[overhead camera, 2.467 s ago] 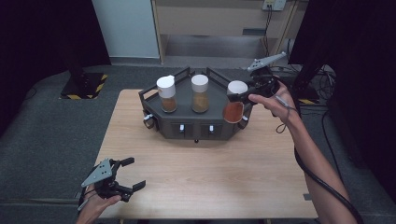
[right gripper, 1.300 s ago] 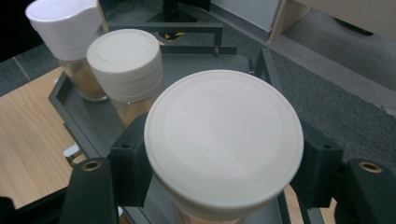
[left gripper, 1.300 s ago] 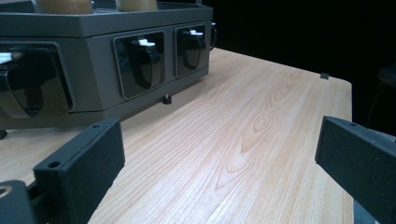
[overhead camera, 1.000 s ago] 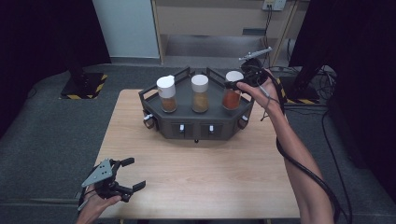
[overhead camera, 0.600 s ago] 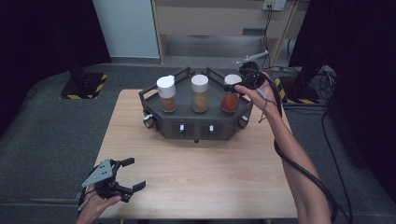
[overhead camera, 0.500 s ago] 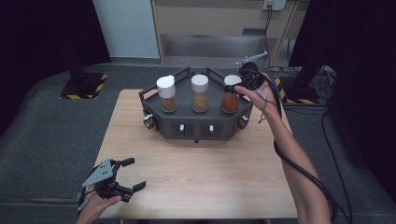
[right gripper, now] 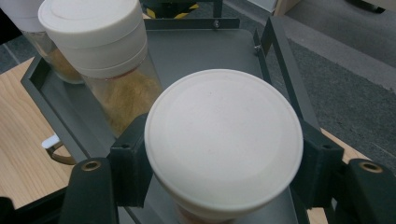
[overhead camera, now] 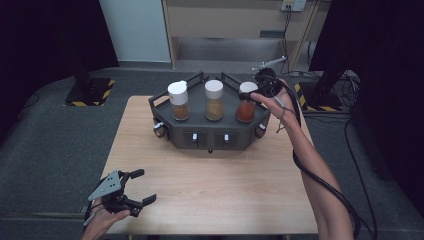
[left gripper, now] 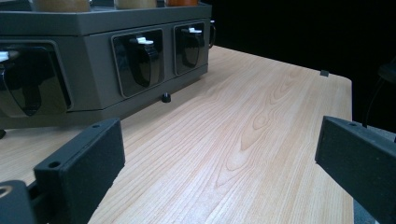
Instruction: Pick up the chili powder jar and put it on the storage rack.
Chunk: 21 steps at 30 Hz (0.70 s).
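A pale wooden table [overhead camera: 210, 195] is sitting on grey floor, dark curtains around. My right gripper [right gripper: 219, 172] is clamping the white lid of the red jar [overhead camera: 246, 102], upright in the grey rack [overhead camera: 210, 135]; its own view is showing both jaws touching that lid. My left gripper [overhead camera: 127, 192] is hovering near the table's front corner, jaws spread wide, nothing between.
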Available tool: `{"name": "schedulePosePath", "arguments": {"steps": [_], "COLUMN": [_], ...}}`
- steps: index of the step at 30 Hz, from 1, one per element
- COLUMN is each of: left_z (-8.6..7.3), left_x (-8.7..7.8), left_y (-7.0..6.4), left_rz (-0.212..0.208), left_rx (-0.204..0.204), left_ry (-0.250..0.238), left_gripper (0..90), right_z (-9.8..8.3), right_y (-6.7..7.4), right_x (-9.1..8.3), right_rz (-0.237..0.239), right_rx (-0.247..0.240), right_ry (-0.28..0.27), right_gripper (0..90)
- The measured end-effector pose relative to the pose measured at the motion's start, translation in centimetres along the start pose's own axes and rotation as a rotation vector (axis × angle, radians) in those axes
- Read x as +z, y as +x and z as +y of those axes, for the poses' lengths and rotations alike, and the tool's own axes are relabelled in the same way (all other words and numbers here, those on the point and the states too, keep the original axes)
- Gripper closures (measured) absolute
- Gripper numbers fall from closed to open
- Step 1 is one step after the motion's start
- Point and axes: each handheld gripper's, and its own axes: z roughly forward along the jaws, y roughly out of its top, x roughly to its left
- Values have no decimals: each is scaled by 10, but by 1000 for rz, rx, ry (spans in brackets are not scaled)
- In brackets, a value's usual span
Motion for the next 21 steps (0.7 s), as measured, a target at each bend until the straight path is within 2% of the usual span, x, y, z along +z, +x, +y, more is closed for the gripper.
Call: {"name": "schedulePosePath", "arguments": {"steps": [11, 16, 18, 21], "left_z": [1, 0, 1, 1], "left_x": [0, 0, 0, 0], "left_y": [0, 0, 0, -1], "left_rz": [-1, -2, -2, -2], "left_rx": [3, 3, 3, 4], "left_ry": [2, 1, 1, 1], "left_gripper": [1, 1, 1, 1], "right_z": [-7, -12, -14, -16], "right_y": [-4, -4, -4, -2], "right_x": [-1, -9, -14, -23], "right_rz": [1, -3, -6, -22], "right_rx": [11, 15, 13, 2], "right_ry": [-24, -92, -128, -164], "right_gripper": [327, 128, 80, 62]}}
